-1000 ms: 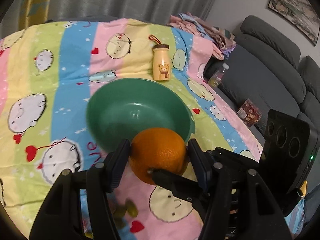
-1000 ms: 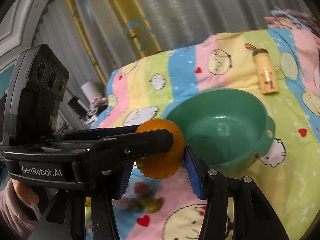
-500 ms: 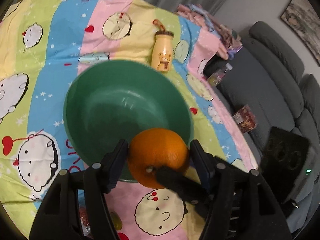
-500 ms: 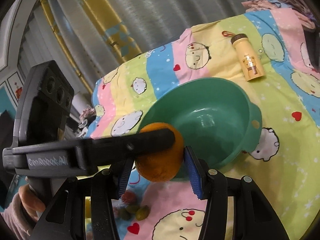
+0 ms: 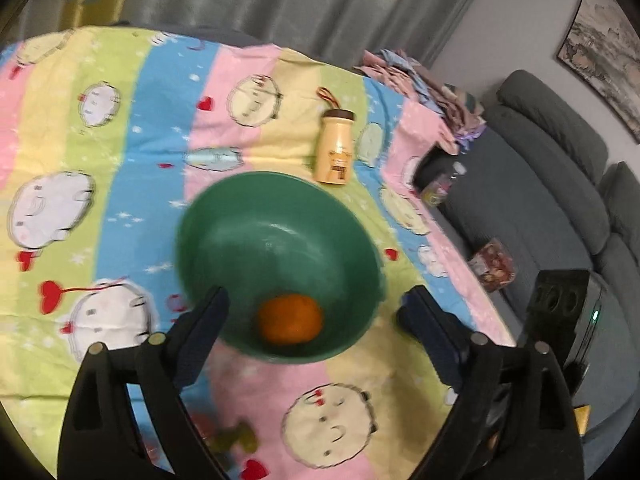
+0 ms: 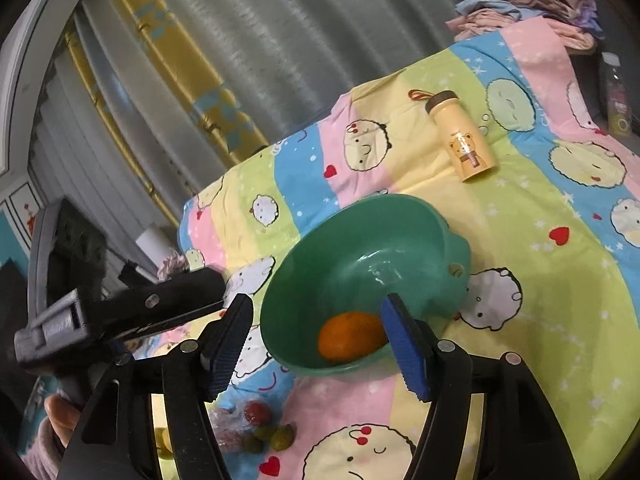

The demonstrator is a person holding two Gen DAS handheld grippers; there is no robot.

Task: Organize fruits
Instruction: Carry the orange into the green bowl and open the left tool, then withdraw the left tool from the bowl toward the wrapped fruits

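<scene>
Orange (image 5: 289, 319) now lies in the green bowl (image 5: 224, 216), low against the wall nearest me, free of both tools. My left gripper (image 5: 316, 312) has just been opening and stands spread wide, pads either side of the bowl's near rim, nothing between them. My right gripper (image 6: 318, 332) has also just been opening; its blue pads are parted above the near rim with the orange seen beyond them, not touched. I judge both were let go together so the fruit would drop straight into the bowl rather than roll off the soft bedcover (image 5: 132, 128). The orange looks round, even deep orange, somewhat blurred in the left view; no stem detail legible. The bowl sits toward the middle of the bed, tilted slightly on the cover. Small fruits (image 6: 260, 428), one red and some green, lie near the bed's near edge, still outside the bowl; probably next. A yellow bear bottle (image 6: 464, 140) lies beyond the bowl.
</scene>
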